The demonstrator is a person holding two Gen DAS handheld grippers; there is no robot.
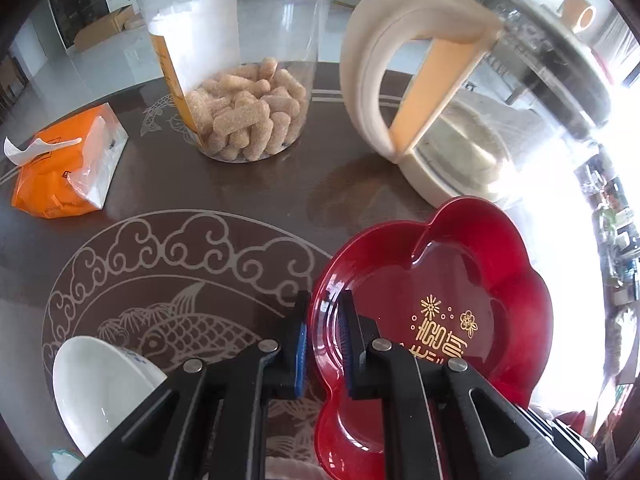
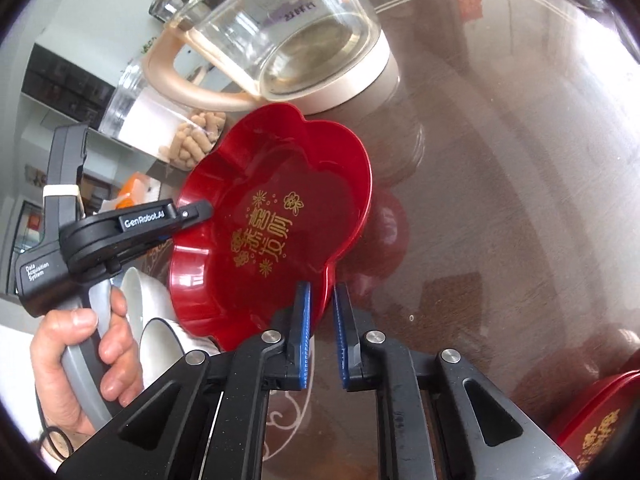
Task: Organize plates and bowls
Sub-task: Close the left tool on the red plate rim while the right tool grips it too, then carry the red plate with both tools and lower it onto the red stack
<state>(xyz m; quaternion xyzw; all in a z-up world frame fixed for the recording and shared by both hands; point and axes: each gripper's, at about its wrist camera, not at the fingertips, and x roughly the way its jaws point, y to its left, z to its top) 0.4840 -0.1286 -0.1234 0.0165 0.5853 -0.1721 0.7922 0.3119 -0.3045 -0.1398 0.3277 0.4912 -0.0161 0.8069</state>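
A red flower-shaped plate [image 1: 440, 300] with gold characters lies between both grippers. In the left wrist view my left gripper [image 1: 324, 314] is shut on the plate's left rim, one blue pad inside and one outside. In the right wrist view my right gripper [image 2: 322, 300] is shut on the near rim of the same red plate [image 2: 272, 220], which sits tilted over its reflection in the glass tabletop. The left gripper [image 2: 194, 216] shows there too, clamped on the far-left rim and held by a hand [image 2: 80, 352]. A white bowl [image 1: 100, 388] stands left of the plate.
A glass kettle [image 1: 440, 120] with a cream handle and a clear jar of snacks [image 1: 248, 120] stand just behind the plate. An orange tissue pack [image 1: 64, 168] lies far left. Two white bowls [image 2: 156, 340] sit by the hand. Another red plate [image 2: 596, 432] lies at lower right.
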